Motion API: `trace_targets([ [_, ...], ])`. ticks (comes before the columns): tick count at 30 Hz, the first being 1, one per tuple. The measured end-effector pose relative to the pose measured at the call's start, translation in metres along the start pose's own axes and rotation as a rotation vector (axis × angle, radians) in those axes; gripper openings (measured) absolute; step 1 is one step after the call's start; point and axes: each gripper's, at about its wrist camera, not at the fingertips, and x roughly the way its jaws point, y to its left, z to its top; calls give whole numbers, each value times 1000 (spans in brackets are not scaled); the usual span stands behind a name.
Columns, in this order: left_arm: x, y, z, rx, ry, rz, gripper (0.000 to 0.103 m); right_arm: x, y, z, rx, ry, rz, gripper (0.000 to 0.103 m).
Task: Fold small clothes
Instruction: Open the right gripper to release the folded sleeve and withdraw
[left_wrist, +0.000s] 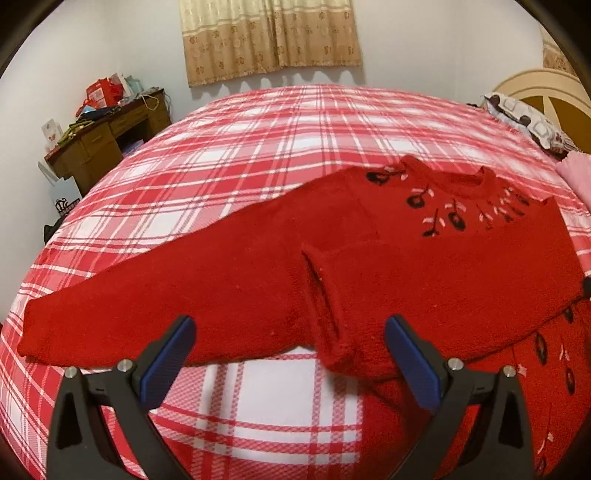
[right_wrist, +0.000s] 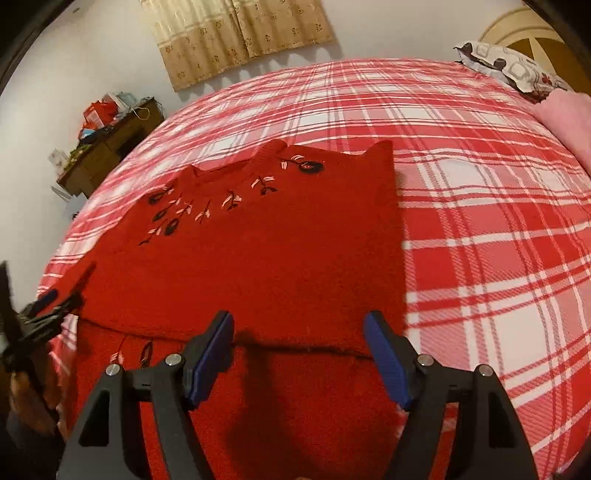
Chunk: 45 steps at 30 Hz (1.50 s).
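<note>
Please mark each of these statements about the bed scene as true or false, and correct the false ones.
1. The sweater is red, with dark flower embroidery near the collar. True.
2. The left gripper is shut on a sleeve. False: its jaws stand open and hold nothing.
3. One long sleeve lies stretched out flat to the left. True.
4. The bedsheet is plain blue. False: it is a red and white plaid.
5. The right gripper is open above the lower part of the sweater. True.
6. The sweater lies on the wooden desk. False: it lies on the bed; the desk stands by the wall, behind.
</note>
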Motion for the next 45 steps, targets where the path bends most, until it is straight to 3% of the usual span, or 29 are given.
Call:
trace_targets([
  [5, 4, -8, -3, 13, 9, 7, 103, -22, 16, 15, -29, -98, 47, 74],
  [9, -3, -4, -4, 10, 2, 7, 103, 2, 24, 21, -76, -35, 9, 74],
  [12, -11, 11, -8, -4, -9, 9, 103, 27, -8, 10, 21, 57, -91, 74],
  [17, -21, 57, -19, -19, -19, 103, 103, 10, -29, 6, 105, 47, -141, 74],
  [20, -27, 90, -28, -53, -14, 171, 103, -12, 4, 19, 30, -52, -159, 74],
  [23, -32, 128, -34, -103, -14, 249, 103, -18, 48, 29, -52, -100, -59, 74],
  [26, -31, 169, -43, -178, 11, 314, 103, 2, 94, 30, -148, -55, 58, 75],
  [29, -25, 204, -50, -255, 38, 356, 103, 31, 126, 23, -233, -30, 47, 75],
  [31, -19, 226, -54, -304, 57, 394, 103, 52, 134, 12, -230, 31, 51, 75],
  [33, -10, 240, -58, -334, 79, 397, 103, 69, 134, 1, -234, 67, 0, 75],
  [34, -9, 243, -61, -342, 84, 404, 103, 68, 130, -3, -237, 39, -16, 75],
  [35, -3, 251, -62, -358, 90, 402, 103, 65, 125, -7, -236, -3, -16, 75],
  [39, -6, 271, -68, -455, 83, 338, 103, 60, 112, -13, -204, -34, 34, 75],
  [45, -14, 294, -77, -591, 70, 290, 103, 66, 129, -16, -271, -24, -32, 82],
])
